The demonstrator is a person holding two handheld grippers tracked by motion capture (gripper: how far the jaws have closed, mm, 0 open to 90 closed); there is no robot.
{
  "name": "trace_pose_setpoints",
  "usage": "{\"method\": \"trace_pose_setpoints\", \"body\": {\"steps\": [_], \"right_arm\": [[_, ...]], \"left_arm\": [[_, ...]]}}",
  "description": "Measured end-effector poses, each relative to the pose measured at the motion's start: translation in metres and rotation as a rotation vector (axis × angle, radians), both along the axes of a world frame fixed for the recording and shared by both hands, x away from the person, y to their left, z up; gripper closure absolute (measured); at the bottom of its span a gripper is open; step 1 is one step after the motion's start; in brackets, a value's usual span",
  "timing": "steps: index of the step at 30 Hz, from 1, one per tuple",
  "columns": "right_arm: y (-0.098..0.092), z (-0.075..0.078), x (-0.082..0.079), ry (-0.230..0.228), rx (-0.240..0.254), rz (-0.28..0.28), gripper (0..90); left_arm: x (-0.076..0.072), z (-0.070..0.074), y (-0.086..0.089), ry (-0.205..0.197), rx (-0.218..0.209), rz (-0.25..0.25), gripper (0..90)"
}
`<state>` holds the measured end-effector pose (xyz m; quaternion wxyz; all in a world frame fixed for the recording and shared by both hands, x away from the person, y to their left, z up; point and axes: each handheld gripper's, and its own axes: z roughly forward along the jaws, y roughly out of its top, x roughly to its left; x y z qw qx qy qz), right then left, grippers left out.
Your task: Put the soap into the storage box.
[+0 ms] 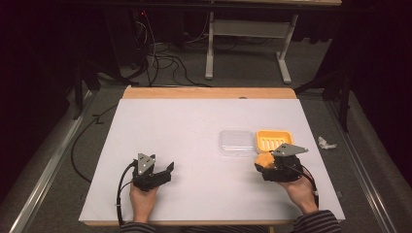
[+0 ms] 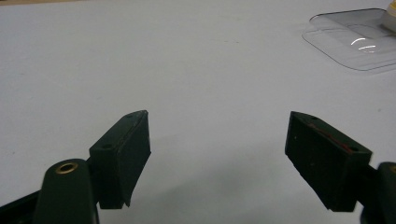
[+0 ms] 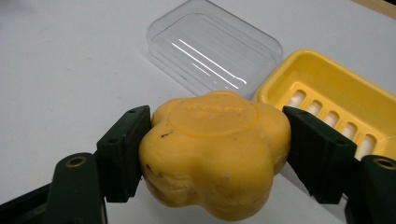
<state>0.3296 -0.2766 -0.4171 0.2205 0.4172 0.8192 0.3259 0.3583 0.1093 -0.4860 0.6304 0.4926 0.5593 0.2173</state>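
Note:
A yellow flower-shaped soap bar sits between the jaws of my right gripper, which is shut on it; from above the soap bar pokes out at the left of the right gripper. Just beyond lies a yellow slotted soap dish, also seen from above as the soap dish. A clear plastic lid lies flat to the dish's left, and the lid is behind the soap. My left gripper rests at the front left with its jaws open over bare table, left gripper.
The white tabletop has a wooden strip along its far edge. A crumpled white scrap lies on the floor to the right. Cables and a desk frame stand beyond the table.

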Motion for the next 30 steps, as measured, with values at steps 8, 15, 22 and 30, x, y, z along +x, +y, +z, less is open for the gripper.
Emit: {"method": "trace_pose_setpoints", "body": {"steps": [8,15,22,30], "right_arm": [[-0.012,0.008,0.003,-0.022,0.008,-0.032,27.8],[-0.024,0.013,0.009,-0.023,0.007,-0.071,27.8],[-0.033,0.017,0.016,-0.025,0.015,-0.101,27.8],[-0.045,0.019,0.025,-0.023,0.046,-0.142,27.8]], "left_arm": [[0.000,0.000,0.000,0.000,0.000,0.000,22.9],[0.000,0.000,0.000,0.000,0.000,0.000,22.9],[0.000,0.000,0.000,0.000,0.002,0.000,22.9],[0.000,0.000,0.000,0.000,0.003,0.000,22.9]]}}
